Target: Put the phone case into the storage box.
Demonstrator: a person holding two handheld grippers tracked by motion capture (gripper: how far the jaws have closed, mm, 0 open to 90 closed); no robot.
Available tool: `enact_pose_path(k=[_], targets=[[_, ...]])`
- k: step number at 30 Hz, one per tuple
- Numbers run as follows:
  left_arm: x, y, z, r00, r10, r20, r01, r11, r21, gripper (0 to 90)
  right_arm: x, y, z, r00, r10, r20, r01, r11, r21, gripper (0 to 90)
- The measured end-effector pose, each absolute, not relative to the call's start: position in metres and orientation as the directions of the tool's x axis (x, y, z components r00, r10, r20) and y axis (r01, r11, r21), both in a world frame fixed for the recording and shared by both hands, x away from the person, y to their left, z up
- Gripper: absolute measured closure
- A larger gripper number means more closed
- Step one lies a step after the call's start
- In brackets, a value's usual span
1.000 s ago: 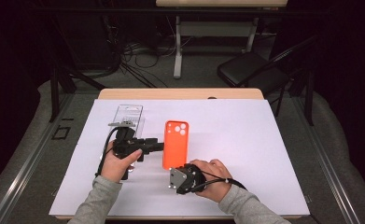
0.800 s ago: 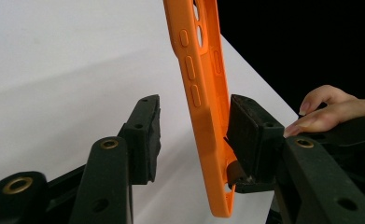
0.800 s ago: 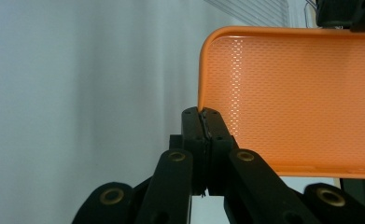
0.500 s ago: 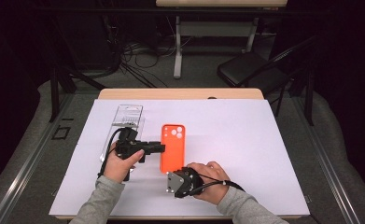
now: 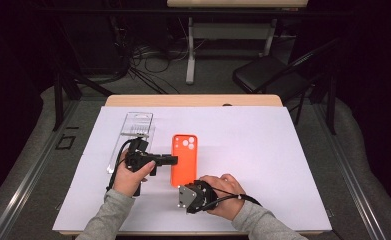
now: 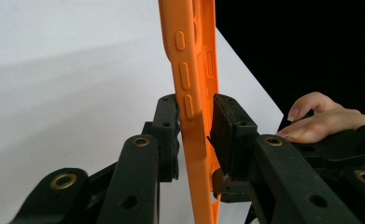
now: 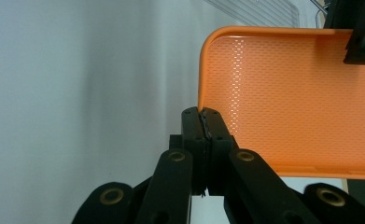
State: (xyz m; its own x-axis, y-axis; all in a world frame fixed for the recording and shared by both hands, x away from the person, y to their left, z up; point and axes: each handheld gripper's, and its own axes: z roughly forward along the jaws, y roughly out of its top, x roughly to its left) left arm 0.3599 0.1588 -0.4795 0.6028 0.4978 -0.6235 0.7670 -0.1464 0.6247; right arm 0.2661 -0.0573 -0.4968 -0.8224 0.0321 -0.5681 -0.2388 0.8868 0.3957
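Taking the orange phone case (image 5: 184,159) as the landmark: to its left, well apart and farther back on the white sheet (image 5: 283,170), lies a clear plastic package (image 5: 133,135). Just left of the case is the left gripper (image 5: 172,160), reaching in sideways. In the left gripper view its jaws have just been closing, with the side wall of the case (image 6: 189,112) between them; one pad touches the wall, while the other still seems to have a small gap, so the pinch looks not complete. At the near end of the case is the right gripper (image 5: 183,192). In the right gripper view its jaws are pressed together on the thin edge of the case (image 7: 287,93), near a corner.

To do this step well, I think the left jaws should finish closing gently, below the side buttons and not on them. The right gripper should keep its hold steady, so the soft case does not bend or twist between both tools.
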Motion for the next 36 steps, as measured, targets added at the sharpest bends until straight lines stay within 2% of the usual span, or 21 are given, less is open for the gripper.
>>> enact_pose_path(k=[11, 36], targets=[[0.3587, 0.1598, -0.4811, 0.553, 0.512, -0.657, 0.8, -0.107, 0.59, 78.3, 0.2654, -0.0564, -0.4977, -0.824, 0.028, -0.567, -0.243, 0.885, 0.397, 90.0], [0.359, 0.162, -0.4829, 0.49, 0.498, -0.716, 0.842, -0.057, 0.536, 80.3, 0.2665, -0.0563, -0.4985, -0.824, 0.029, -0.565, -0.243, 0.884, 0.4, 89.4]])
